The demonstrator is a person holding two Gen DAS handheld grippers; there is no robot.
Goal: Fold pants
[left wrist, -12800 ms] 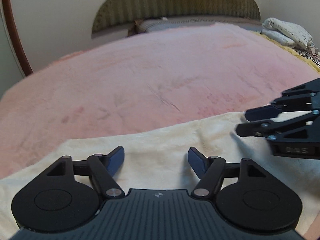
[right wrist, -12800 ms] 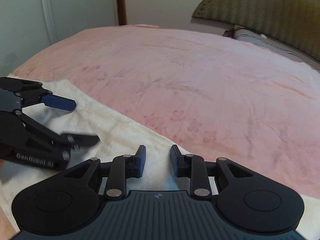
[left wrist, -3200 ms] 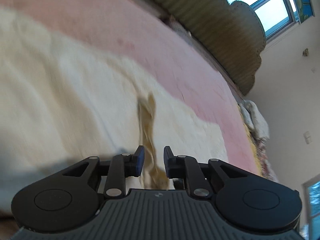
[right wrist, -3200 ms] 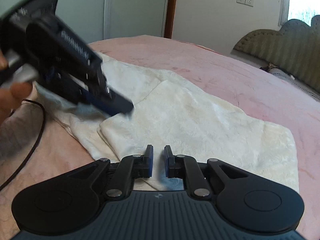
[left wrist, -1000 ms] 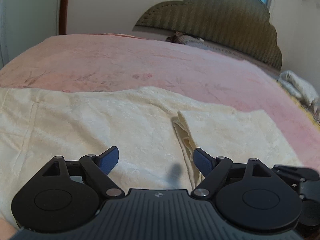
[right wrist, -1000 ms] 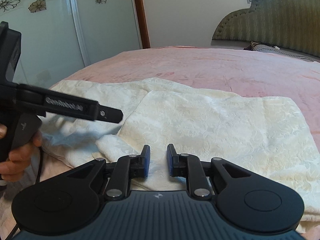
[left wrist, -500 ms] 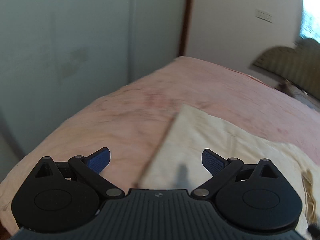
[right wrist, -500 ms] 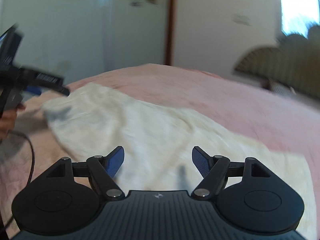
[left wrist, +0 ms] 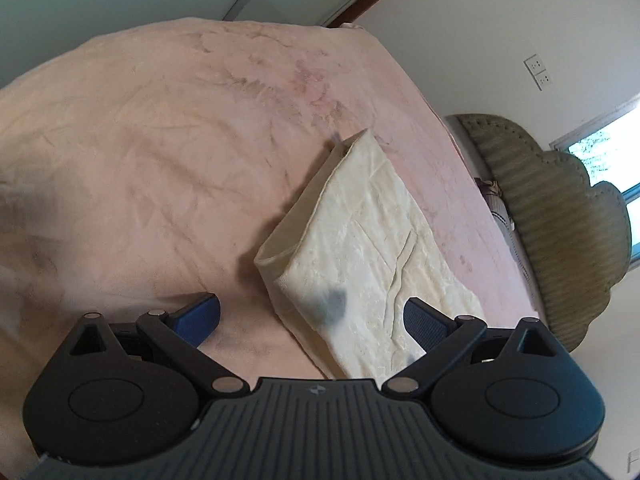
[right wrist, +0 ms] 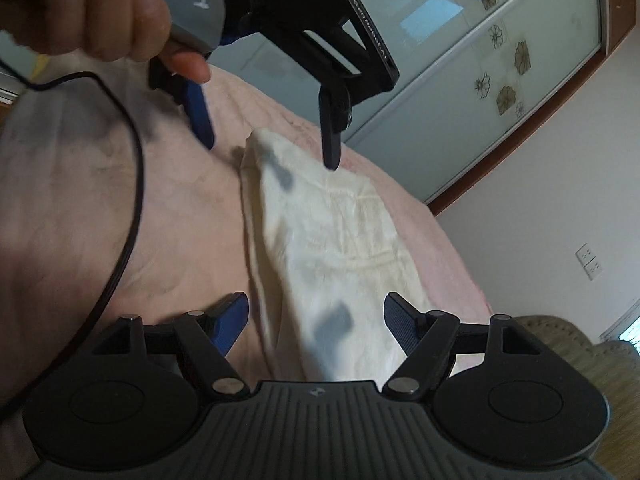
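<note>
My cream pants point(left wrist: 372, 248) lie folded into a narrow strip on the pink bedspread point(left wrist: 140, 152). My left gripper point(left wrist: 312, 316) and right gripper point(right wrist: 316, 320) hover over opposite ends, jaws just opened, gripping nothing. A final crosswise fold likely remains.

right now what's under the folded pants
The folded pants lie on the pink blanket, which shows on every side of them. At the near edge the stacked layers show. Anything between those layers or beneath them is covered.
</note>
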